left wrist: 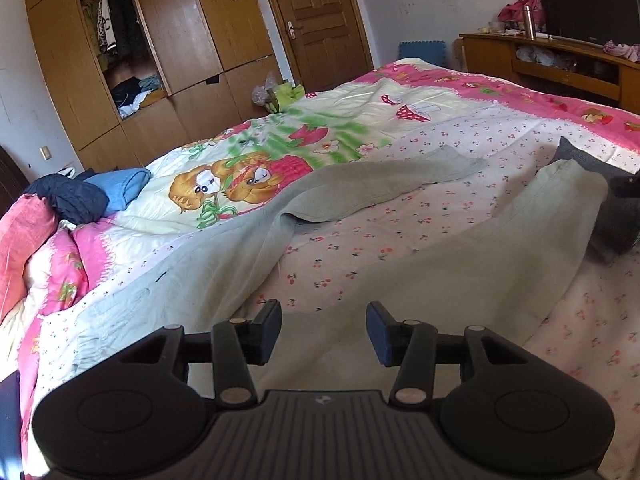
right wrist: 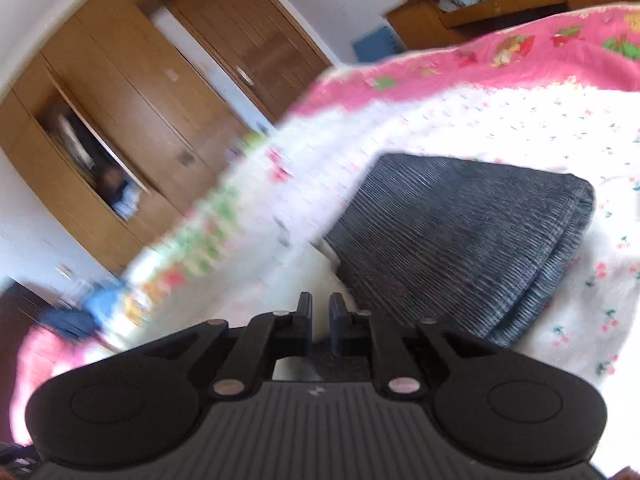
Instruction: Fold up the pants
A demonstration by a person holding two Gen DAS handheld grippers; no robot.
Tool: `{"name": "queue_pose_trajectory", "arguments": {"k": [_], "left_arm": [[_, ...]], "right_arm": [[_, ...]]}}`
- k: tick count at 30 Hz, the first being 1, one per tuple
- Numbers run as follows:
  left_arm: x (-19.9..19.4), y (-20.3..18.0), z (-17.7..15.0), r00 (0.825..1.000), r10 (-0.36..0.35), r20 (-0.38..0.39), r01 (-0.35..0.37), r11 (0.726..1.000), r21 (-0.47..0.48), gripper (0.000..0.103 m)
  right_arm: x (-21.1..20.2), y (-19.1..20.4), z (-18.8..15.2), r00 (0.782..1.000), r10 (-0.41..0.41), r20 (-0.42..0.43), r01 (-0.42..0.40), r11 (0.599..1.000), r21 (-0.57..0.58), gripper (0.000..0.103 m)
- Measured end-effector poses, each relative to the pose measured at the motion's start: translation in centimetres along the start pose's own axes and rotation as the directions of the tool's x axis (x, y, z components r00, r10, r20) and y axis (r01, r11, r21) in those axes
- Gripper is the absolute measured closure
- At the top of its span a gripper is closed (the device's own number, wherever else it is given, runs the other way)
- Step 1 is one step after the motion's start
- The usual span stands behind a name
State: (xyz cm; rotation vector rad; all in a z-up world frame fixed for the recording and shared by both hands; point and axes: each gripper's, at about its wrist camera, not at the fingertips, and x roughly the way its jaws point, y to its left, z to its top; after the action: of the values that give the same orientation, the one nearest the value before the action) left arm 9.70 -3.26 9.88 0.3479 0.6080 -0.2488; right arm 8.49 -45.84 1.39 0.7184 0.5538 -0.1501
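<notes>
Pale green pants (left wrist: 360,184) lie spread on the flowered bedspread (left wrist: 440,140), waist near me and both legs running away. The right leg (left wrist: 500,232) ends raised against a folded dark grey garment (left wrist: 592,160). My left gripper (left wrist: 324,328) hovers open just above the crotch area, with nothing between its blue pads. In the blurred right wrist view, my right gripper (right wrist: 320,316) has its jaws drawn together to a narrow slit. I make out no cloth in the slit. The folded dark garment (right wrist: 460,240) lies just ahead of it, to the right.
A heap of navy and blue clothes (left wrist: 100,192) and pink pillows (left wrist: 24,240) sit at the bed's left. Behind stand a wooden wardrobe (left wrist: 120,60) with one open compartment, a door (left wrist: 316,20), and a low wooden unit (left wrist: 560,64) bearing a dark screen.
</notes>
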Motion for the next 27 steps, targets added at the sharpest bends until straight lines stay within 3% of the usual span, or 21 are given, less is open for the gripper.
{"name": "queue_pose_trajectory", "arguments": {"k": [2,4,5,7,9,10,12,14,15,16,17,18,19,20,22,24,25,27], "left_arm": [[0.6,1.4,-0.8,1.0,-0.001,0.011,0.001,1.0,-0.014,0.042],[1.2,3.2,-1.7,1.0,0.005,0.012,-0.005,0.999,-0.042,0.042],[1.6,4.2,-2.1,1.0,0.014,0.008,-0.013,0.999,-0.052,0.042],[2.3,6.4,-3.0,0.998,0.057,0.0,-0.057,0.996,-0.067,0.042],[3.0,9.0,-3.8,0.995,0.097,-0.005,-0.097,0.992,-0.074,0.042],[3.4,10.4,-4.1,0.992,0.126,-0.005,-0.126,0.99,-0.068,0.042],[4.6,13.1,-4.4,0.984,0.176,-0.01,-0.176,0.983,-0.044,0.042],[6.2,16.3,-4.5,0.979,0.2,-0.027,-0.201,0.979,-0.03,0.042],[7.2,17.9,-4.5,0.976,0.214,-0.034,-0.215,0.976,-0.028,0.042],[8.1,19.5,-4.5,0.973,0.225,-0.04,-0.226,0.973,-0.034,0.042],[9.1,21.2,-4.6,0.972,0.231,-0.045,-0.234,0.971,-0.048,0.042],[10.0,23.0,-4.7,0.971,0.235,-0.052,-0.238,0.969,-0.065,0.042],[10.9,24.5,-4.8,0.969,0.237,-0.063,-0.242,0.967,-0.082,0.042],[11.7,25.9,-5.0,0.969,0.234,-0.079,-0.241,0.966,-0.097,0.042],[13.2,28.5,-5.5,0.968,0.221,-0.119,-0.234,0.966,-0.111,0.042],[14.4,30.7,-5.8,0.966,0.208,-0.156,-0.227,0.968,-0.111,0.042],[14.9,31.7,-5.8,0.966,0.195,-0.167,-0.215,0.97,-0.113,0.042],[16.0,33.3,-5.6,0.971,0.152,-0.183,-0.176,0.977,-0.124,0.04]], "right_arm": [[0.3,0.7,-0.9,0.997,0.029,-0.065,-0.028,0.999,0.016,0.088],[1.4,1.7,-1.3,0.995,0.034,-0.092,-0.034,0.999,0.007,0.069],[2.1,2.3,-1.4,0.997,0.008,-0.077,-0.008,1.0,-0.008,0.07],[2.6,3.2,-0.9,0.994,-0.111,-0.02,0.11,0.993,-0.046,0.091],[1.9,4.6,-0.3,0.968,-0.243,0.065,0.25,0.961,-0.118,0.09],[1.3,6.0,-0.2,0.948,-0.287,0.136,0.31,0.93,-0.196,0.087],[0.9,9.6,-0.7,0.905,-0.312,0.291,0.409,0.828,-0.384,0.085],[2.5,13.9,-1.3,0.898,-0.248,0.364,0.426,0.698,-0.576,0.067],[4.0,16.0,-1.4,0.909,-0.2,0.365,0.401,0.656,-0.64,0.05],[5.9,18.3,-1.6,0.94,-0.128,0.316,0.323,0.636,-0.701,0.049],[8.1,20.8,-1.7,0.978,-0.059,0.199,0.191,0.626,-0.756,0.049],[10.6,23.3,-2.1,0.999,0.005,0.053,0.039,0.62,-0.784,0.051],[13.0,25.8,-2.8,0.995,0.072,-0.07,-0.1,0.614,-0.783,0.051],[15.6,28.5,-3.9,0.974,0.126,-0.191,-0.228,0.583,-0.78,0.051],[20.4,34.0,-7.1,0.916,0.142,-0.375,-0.396,0.459,-0.795,0.051],[23.4,38.5,-11.1,0.875,0.115,-0.47,-0.482,0.303,-0.822,0.051],[24.7,40.5,-12.9,0.862,0.09,-0.498,-0.505,0.21,-0.837,0.05],[27.7,43.5,-15.5,0.852,0.031,-0.522,-0.523,0.073,-0.849,0.049]]}}
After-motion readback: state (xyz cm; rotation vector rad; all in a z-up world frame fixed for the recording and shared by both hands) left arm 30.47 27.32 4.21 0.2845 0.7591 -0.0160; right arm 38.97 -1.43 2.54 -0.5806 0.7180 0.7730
